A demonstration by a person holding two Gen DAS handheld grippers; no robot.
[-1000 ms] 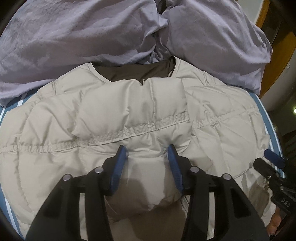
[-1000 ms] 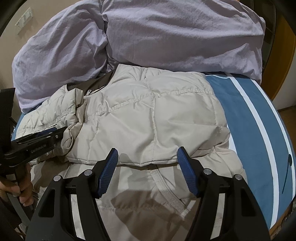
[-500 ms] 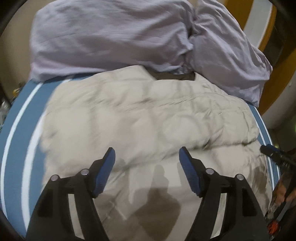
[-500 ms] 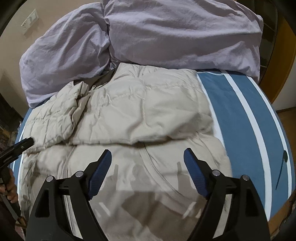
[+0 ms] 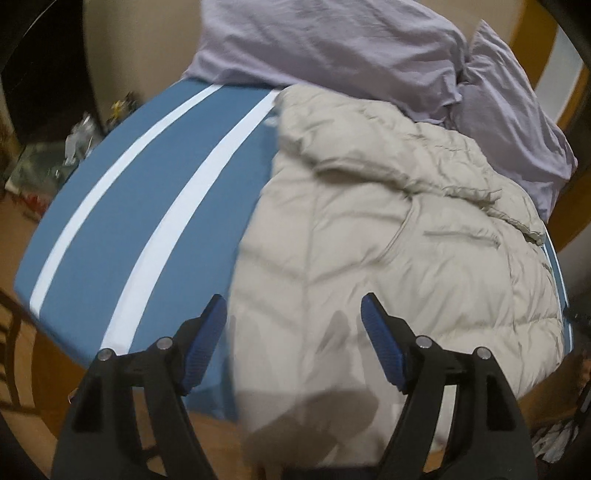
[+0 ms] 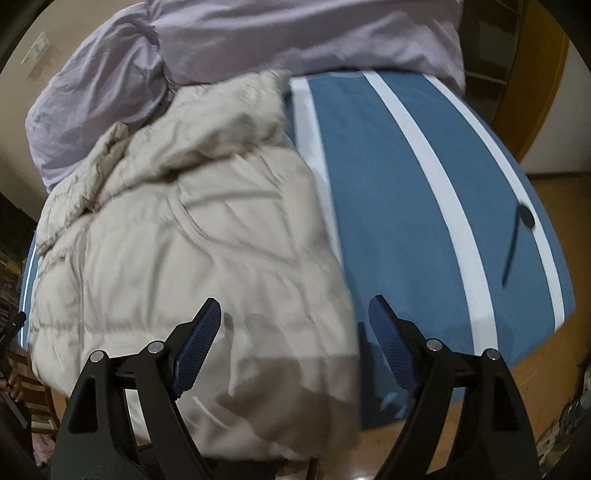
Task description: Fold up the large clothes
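A beige puffer jacket [image 5: 388, 229] lies on the bed with its sleeves folded in across the body and its hem hanging over the near edge. In the right wrist view the jacket [image 6: 177, 229] fills the left half. My left gripper [image 5: 293, 299] hovers open above the jacket's lower left edge, and its pads touch nothing. Above the lower right edge, my right gripper [image 6: 294, 301] is also open, with only cloth lying below its jaws. Both pictures are blurred by motion.
The bed [image 5: 147, 192] has a blue cover with white stripes, bare on both sides of the jacket. A lilac duvet [image 6: 277, 33] is heaped at the far end. A thin dark object [image 6: 524, 218] lies on the right stripe. Wooden floor [image 6: 535, 350] lies below the near edge, with clutter [image 5: 74, 140] at the left.
The left gripper let go of the folded sleeve and opened wide. It swung left to the jacket's left edge. The right gripper opened wider and moved right to the other edge.
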